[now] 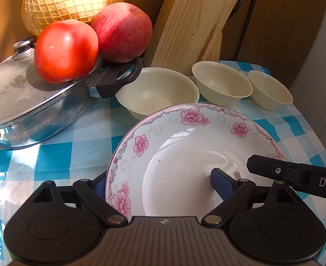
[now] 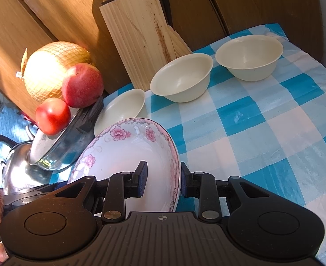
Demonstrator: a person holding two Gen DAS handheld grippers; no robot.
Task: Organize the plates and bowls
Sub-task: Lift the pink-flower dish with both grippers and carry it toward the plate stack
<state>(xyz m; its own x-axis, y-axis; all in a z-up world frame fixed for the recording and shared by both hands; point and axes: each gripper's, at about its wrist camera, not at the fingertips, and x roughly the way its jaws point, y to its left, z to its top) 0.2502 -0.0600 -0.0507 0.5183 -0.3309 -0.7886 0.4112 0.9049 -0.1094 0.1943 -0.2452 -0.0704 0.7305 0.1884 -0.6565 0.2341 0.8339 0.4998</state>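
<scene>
- Pinching the floral plate from both sides, your left tongs clamp its rim at 7 o'clock, one pad outside, one inside the well.
- Your right tongs straddle the same plate's rim at 5 o'clock; pads look pressed against it.
- Plate sits tilted over the checked table.
- Three cream bowls line up at 12 o'clock: the nearest bowl just behind the plate, the middle bowl, the far bowl.
- At 10 o'clock, a lidded pot carries a tomato and an apple.
</scene>
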